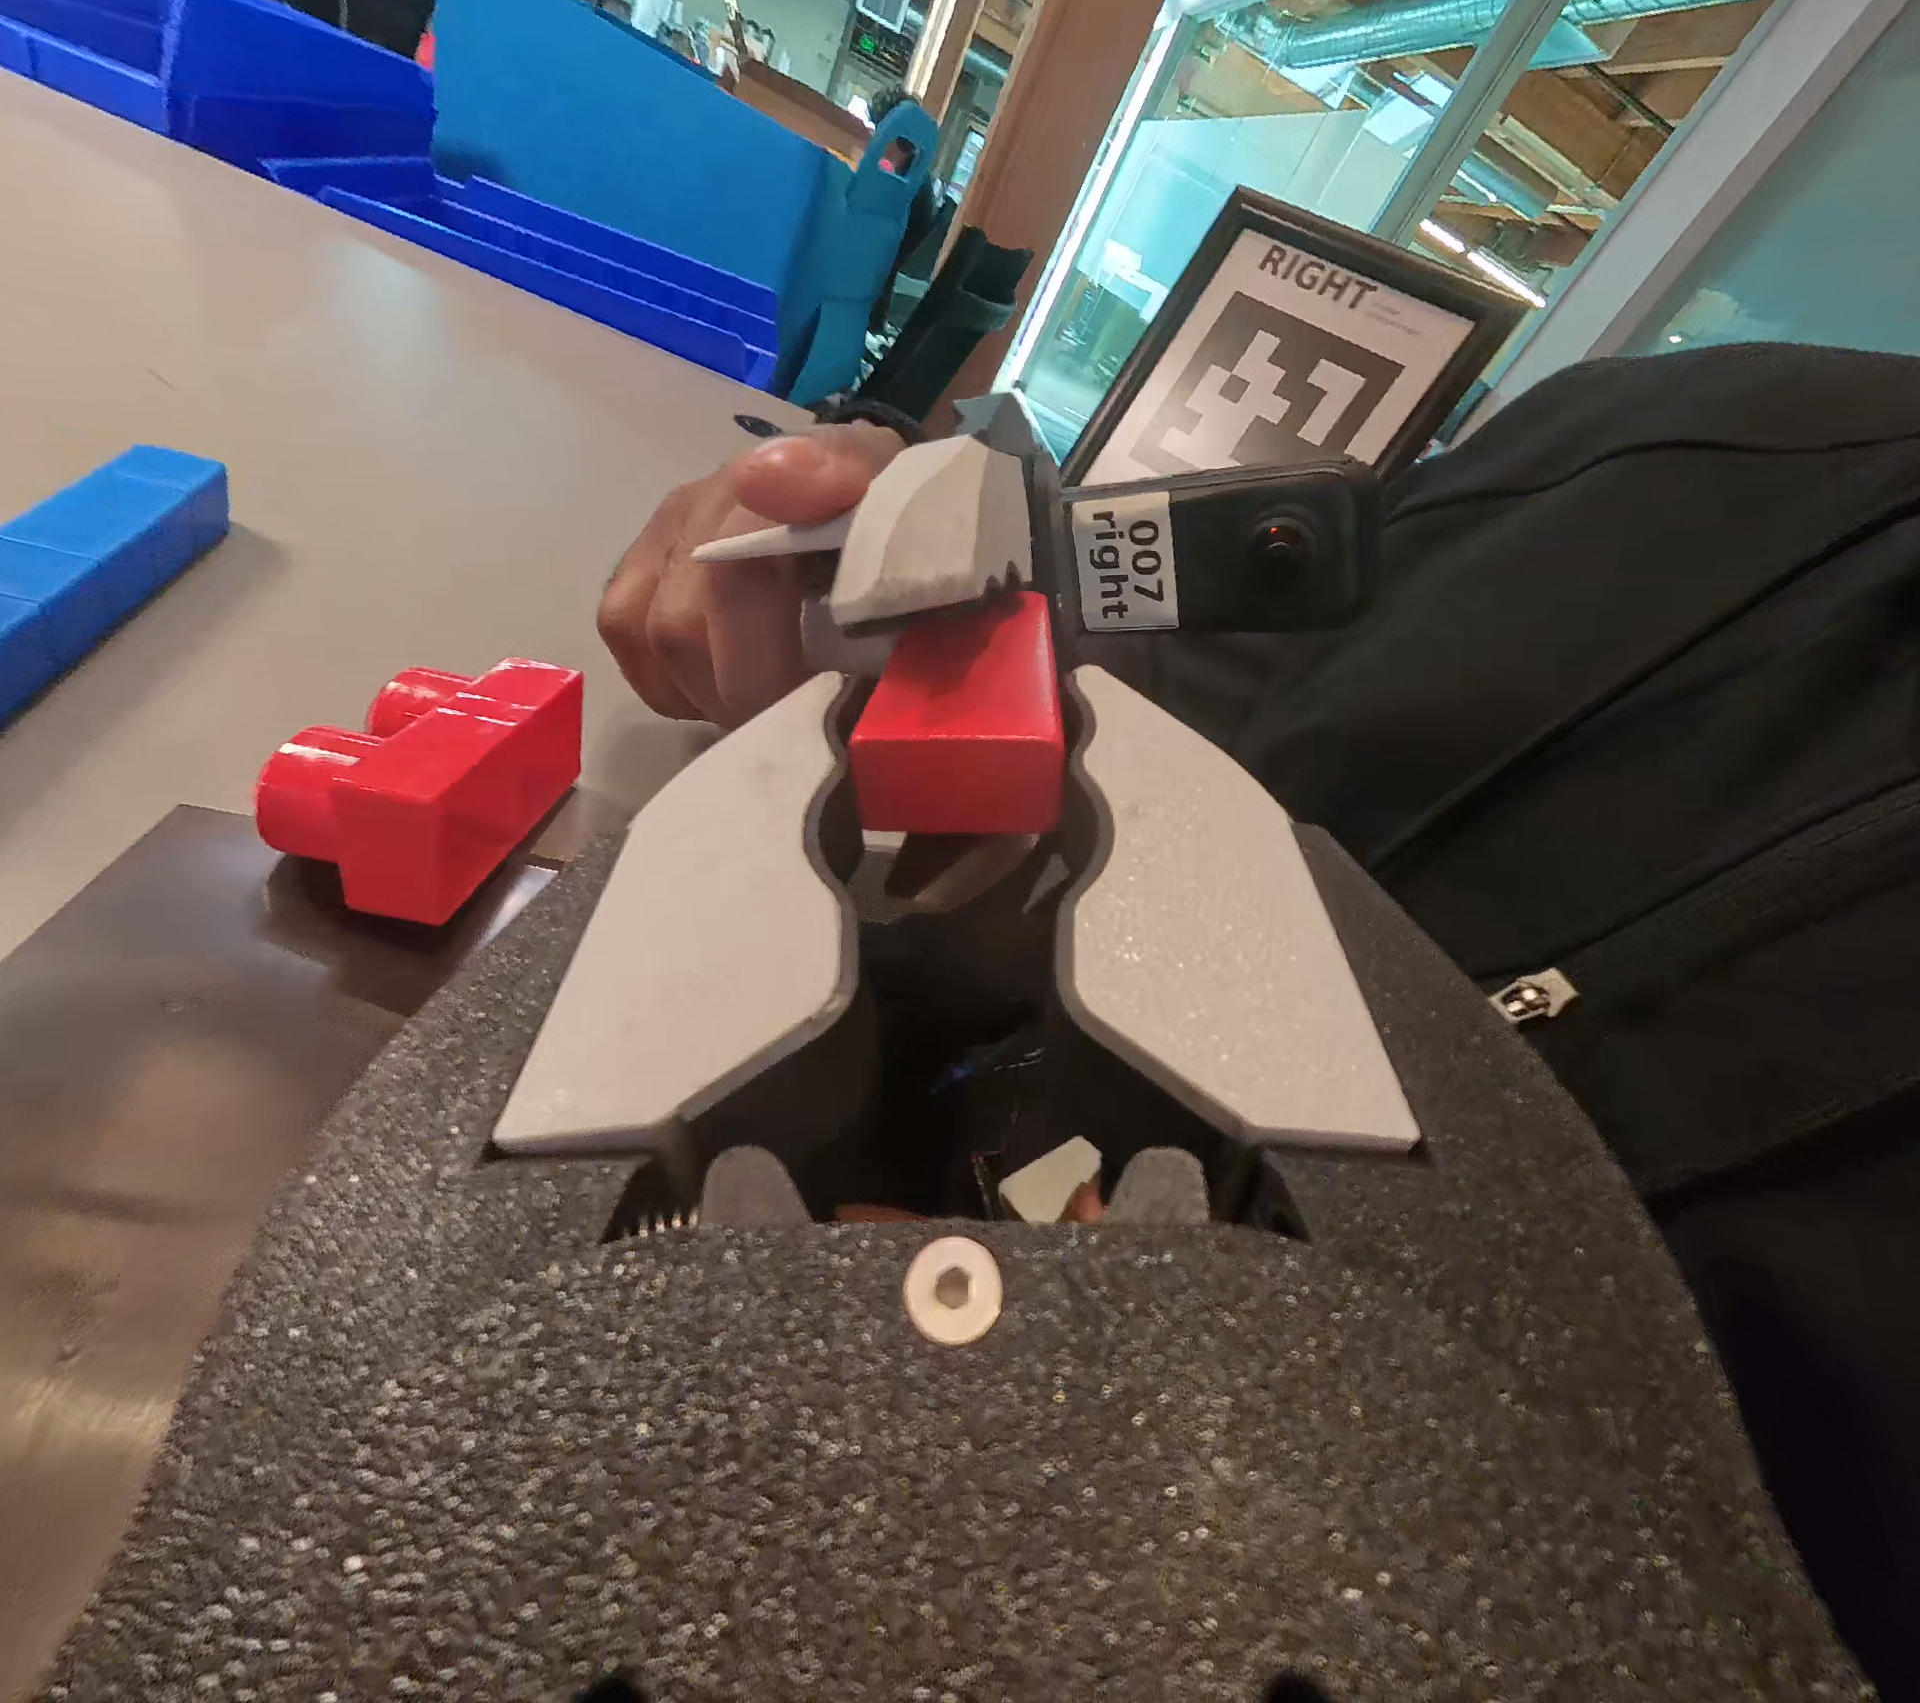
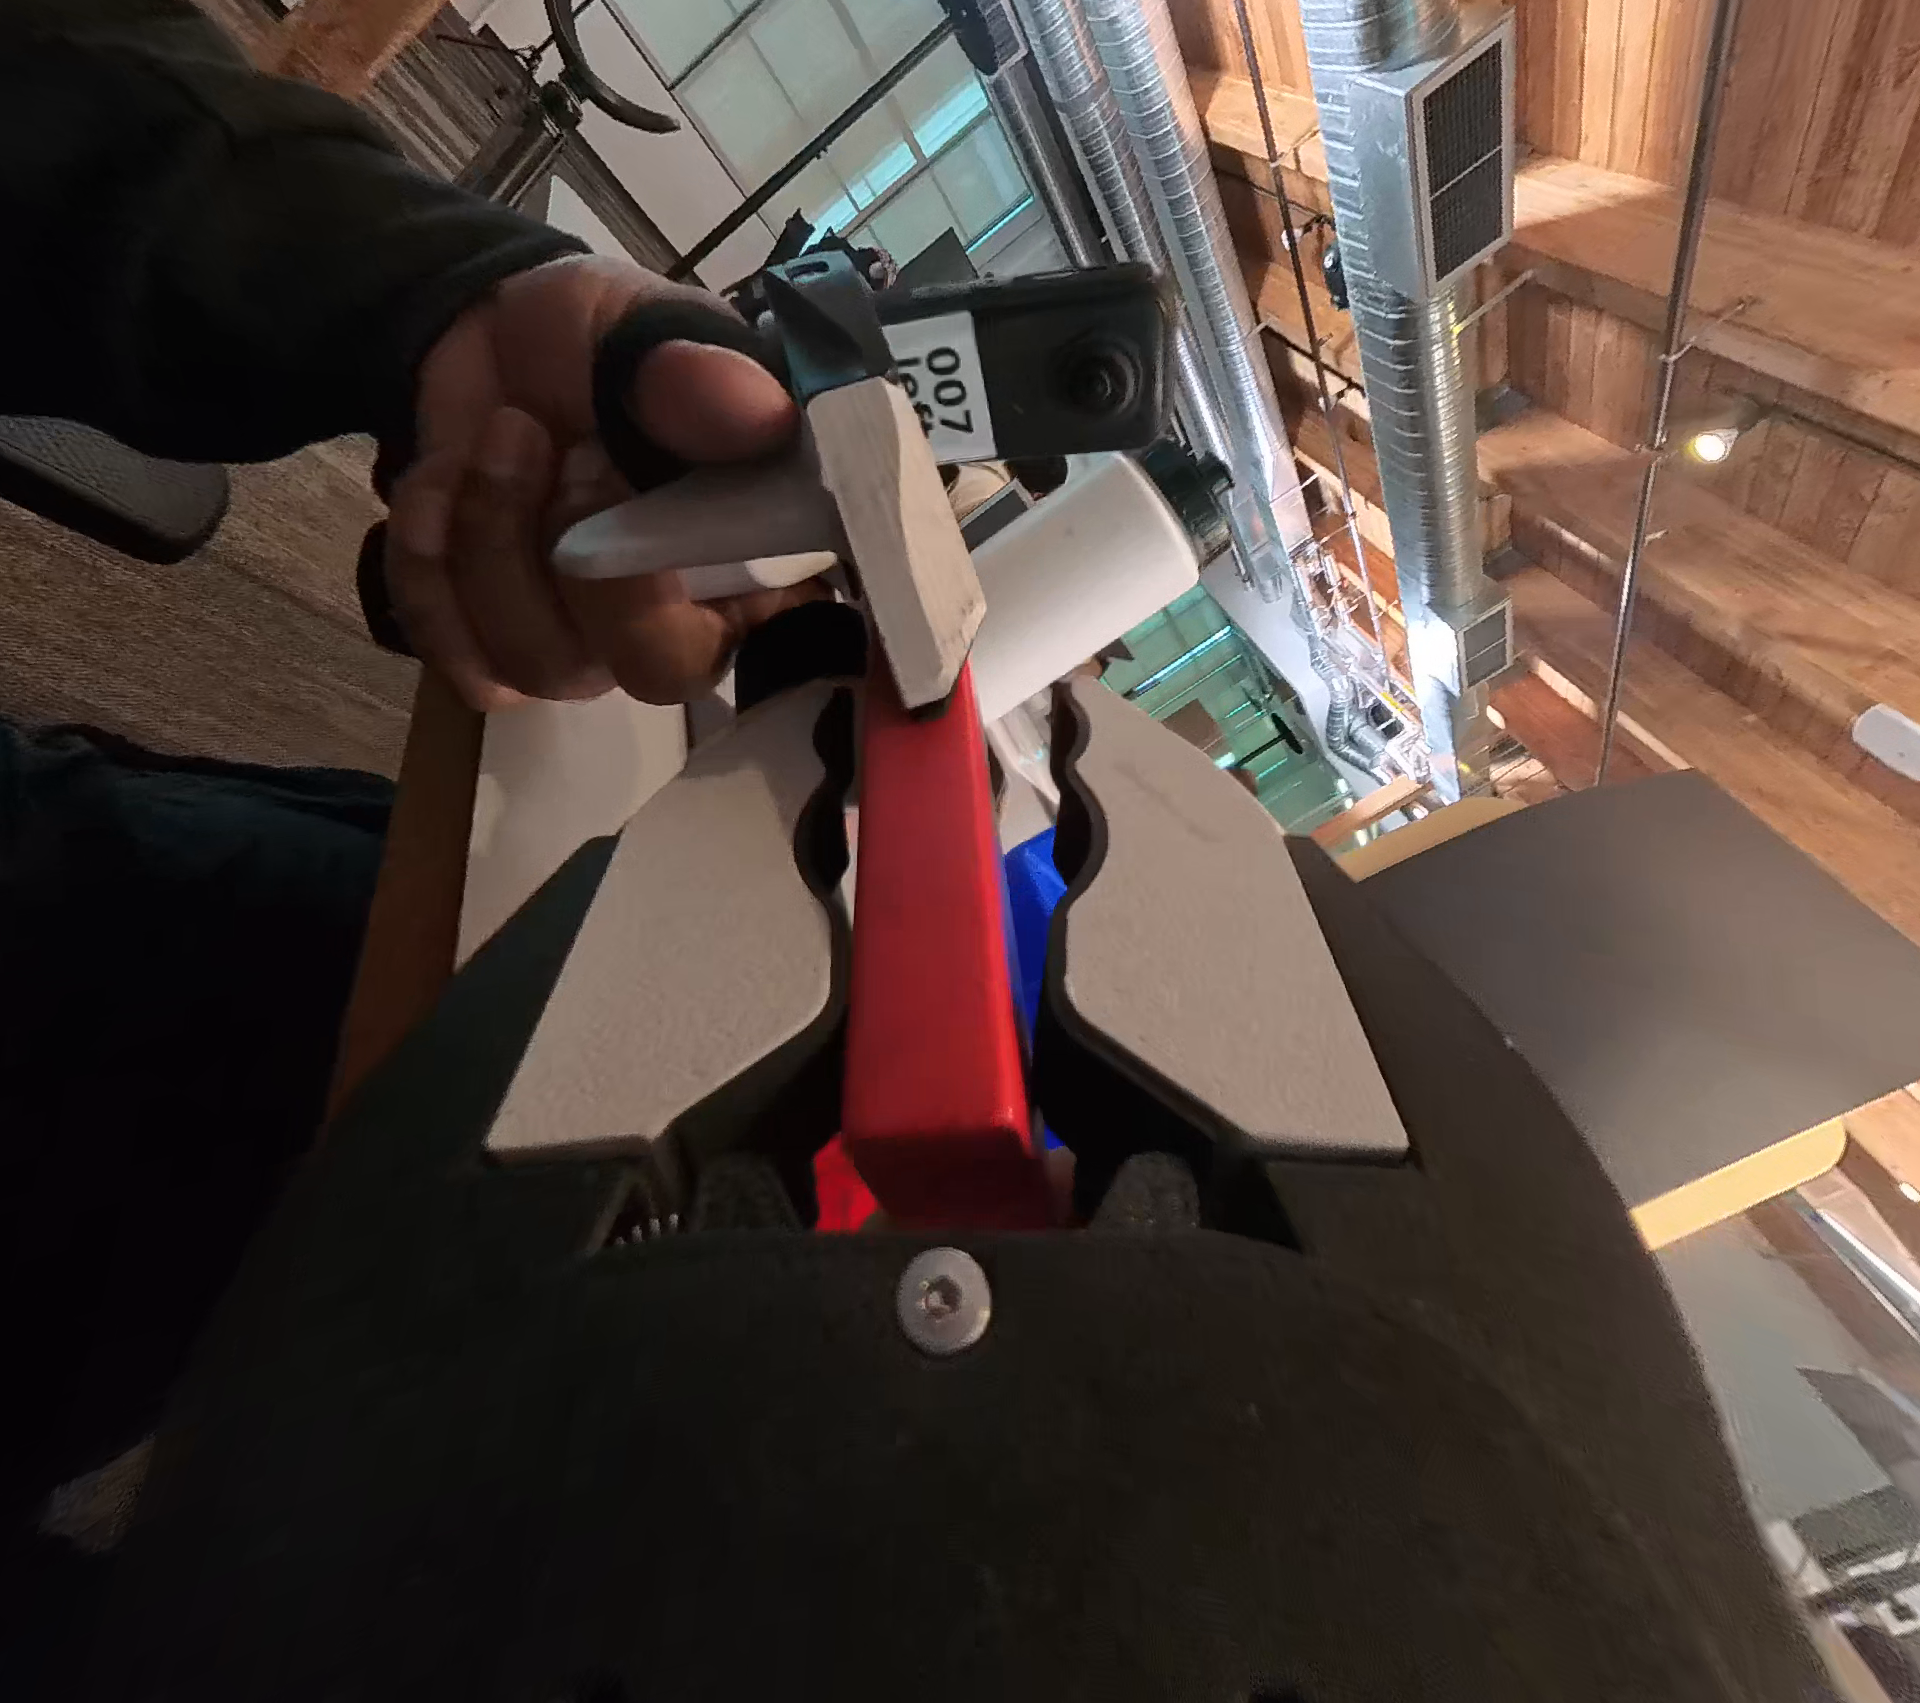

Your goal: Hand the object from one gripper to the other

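A red block (image 1: 961,744) is held off the table between the fingers of my left gripper (image 1: 956,697), which is shut on its sides. My right gripper (image 1: 904,604) comes in from the right, and one of its grey fingers (image 1: 935,552) lies on the block's far top. In the right wrist view the red block (image 2: 935,926) runs deep between the fingers of my right gripper (image 2: 951,708). It touches the left finger, and a narrow gap shows at the right finger. The left gripper (image 2: 914,614) grips the block's far end there.
A second red block with studs (image 1: 426,791) lies on the table's dark mat (image 1: 208,978). A blue block (image 1: 94,573) sits at the left and blue bins (image 1: 312,84) stand at the back. A framed marker card (image 1: 1278,365) and a person's black jacket (image 1: 1610,718) are at the right. Some 4 centimetres of space lies between my two pairs of fingers.
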{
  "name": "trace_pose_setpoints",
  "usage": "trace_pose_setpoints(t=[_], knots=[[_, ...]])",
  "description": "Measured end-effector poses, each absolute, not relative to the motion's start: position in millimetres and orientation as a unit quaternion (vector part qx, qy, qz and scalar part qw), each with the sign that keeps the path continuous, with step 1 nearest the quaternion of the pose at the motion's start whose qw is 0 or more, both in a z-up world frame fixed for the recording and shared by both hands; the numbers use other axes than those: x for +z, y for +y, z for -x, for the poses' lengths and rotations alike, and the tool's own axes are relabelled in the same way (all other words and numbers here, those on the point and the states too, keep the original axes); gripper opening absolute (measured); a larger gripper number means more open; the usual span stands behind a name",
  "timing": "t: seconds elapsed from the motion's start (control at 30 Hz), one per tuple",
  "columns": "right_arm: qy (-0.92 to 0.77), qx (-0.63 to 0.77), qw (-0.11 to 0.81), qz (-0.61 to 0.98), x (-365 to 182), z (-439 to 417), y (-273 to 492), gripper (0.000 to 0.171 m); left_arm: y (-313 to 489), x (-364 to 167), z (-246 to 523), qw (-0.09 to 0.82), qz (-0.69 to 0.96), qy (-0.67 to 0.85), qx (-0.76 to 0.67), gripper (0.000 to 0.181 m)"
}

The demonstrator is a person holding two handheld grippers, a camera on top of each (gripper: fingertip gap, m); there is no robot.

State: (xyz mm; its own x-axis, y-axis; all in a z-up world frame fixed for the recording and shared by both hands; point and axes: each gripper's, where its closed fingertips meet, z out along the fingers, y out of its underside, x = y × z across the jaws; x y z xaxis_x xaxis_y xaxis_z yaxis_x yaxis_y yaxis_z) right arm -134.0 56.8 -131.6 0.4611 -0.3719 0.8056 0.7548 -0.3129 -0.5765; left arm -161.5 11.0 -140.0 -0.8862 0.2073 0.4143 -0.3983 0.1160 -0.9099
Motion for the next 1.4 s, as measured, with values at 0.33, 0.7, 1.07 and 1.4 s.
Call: trace_pose_setpoints(t=[0.33, 0.7, 1.07, 1.4], knots=[[-0.129, -0.495, 0.545, 0.664, -144, 125, 57, 0.046, 5, -138, 155, 0.259, -0.091, -0.697, 0.662, 0.036], [-0.090, -0.492, 0.533, 0.682, -144, 107, 51, 0.030, 5, -142, 131, 0.216, -0.123, -0.705, 0.664, 0.044], [0.009, -0.429, 0.582, 0.691, -133, 87, 42, 0.029, 48, -108, 80, 0.123, -0.181, -0.587, 0.780, 0.060], [0.077, -0.319, 0.661, 0.675, -118, 87, 28, 0.029, 49, -104, 85, -0.142, -0.056, -0.637, 0.756, 0.057]])
